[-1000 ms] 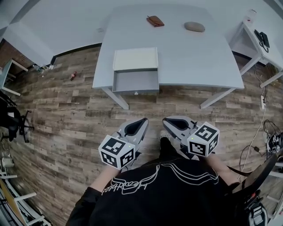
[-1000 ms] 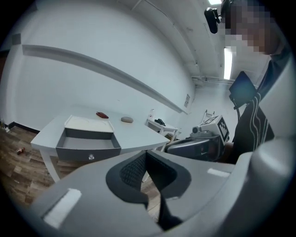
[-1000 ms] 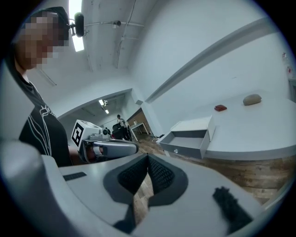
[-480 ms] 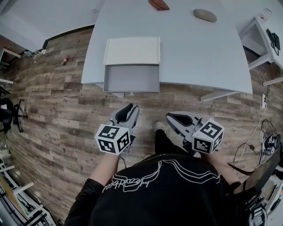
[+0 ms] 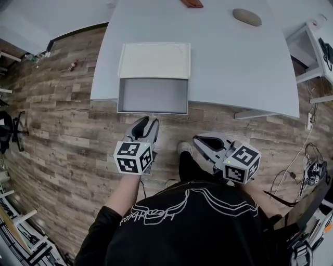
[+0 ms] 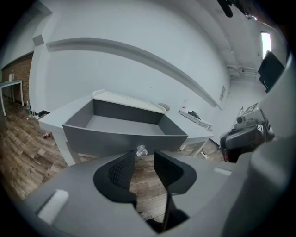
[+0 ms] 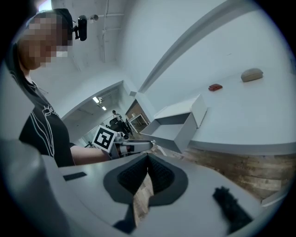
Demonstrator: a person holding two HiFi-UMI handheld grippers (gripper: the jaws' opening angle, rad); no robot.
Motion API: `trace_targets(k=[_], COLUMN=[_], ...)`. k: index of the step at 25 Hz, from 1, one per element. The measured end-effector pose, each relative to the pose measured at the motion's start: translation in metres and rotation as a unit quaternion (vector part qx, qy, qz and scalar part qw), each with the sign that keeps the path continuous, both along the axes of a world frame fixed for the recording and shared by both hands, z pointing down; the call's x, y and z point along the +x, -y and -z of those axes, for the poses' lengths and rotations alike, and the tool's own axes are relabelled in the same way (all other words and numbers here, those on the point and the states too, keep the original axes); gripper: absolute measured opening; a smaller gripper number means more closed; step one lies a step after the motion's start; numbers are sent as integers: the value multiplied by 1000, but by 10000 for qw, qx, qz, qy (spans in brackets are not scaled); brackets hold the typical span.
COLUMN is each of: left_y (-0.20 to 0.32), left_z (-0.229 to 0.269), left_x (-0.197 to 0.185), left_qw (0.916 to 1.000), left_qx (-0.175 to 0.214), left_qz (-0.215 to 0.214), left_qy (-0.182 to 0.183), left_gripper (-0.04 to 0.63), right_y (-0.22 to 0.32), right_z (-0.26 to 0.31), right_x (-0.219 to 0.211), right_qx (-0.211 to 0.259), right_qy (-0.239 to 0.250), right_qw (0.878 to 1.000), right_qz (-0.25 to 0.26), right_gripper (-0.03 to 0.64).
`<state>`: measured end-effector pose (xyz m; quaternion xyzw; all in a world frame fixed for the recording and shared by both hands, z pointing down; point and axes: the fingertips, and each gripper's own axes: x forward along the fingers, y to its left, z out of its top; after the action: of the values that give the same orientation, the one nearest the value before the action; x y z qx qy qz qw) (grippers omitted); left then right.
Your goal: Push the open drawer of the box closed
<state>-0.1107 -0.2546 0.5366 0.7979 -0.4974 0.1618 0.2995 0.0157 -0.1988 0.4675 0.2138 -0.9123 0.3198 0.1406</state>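
A white box (image 5: 154, 60) lies on the grey table (image 5: 234, 67), and its grey drawer (image 5: 152, 96) stands pulled out past the table's front edge. The drawer is empty. My left gripper (image 5: 146, 123) hovers just short of the drawer front. In the left gripper view its jaws are opening with nothing between them, and the small clear knob (image 6: 141, 150) sits just ahead of the gripper (image 6: 144, 158). My right gripper (image 5: 200, 141) hangs lower, to the right, over the floor. Seen in its own view, this gripper (image 7: 148, 156) is shut and empty, with the drawer (image 7: 175, 131) well ahead.
A reddish-brown item (image 5: 192, 3) and a grey pebble-like lump (image 5: 246, 16) lie at the far side of the table. A white side table (image 5: 315, 47) stands at the right, with cables (image 5: 310, 166) on the wood floor. A person's shoe (image 5: 183, 148) is between the grippers.
The left gripper has moved forward toward the drawer front and its jaws have parted. The head view has come closer to the table. The right gripper has barely shifted.
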Motion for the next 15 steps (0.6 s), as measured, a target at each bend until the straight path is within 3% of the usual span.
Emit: trace_targets(k=[7, 15], left_y=[8, 11], left_z=[-7, -6], left_x=[-5, -3], left_qw=[9998, 9999], left_qx=[-48, -54], left_qz=[140, 142], left_qy=[153, 29], left_gripper=[98, 78], right_y=[9, 16], right_z=[-4, -10], right_x=[-15, -17], right_qx=[-32, -138], right_qy=[68, 55], right_qw=[9999, 9997], right_qz=[117, 180], right_gripper=[8, 8])
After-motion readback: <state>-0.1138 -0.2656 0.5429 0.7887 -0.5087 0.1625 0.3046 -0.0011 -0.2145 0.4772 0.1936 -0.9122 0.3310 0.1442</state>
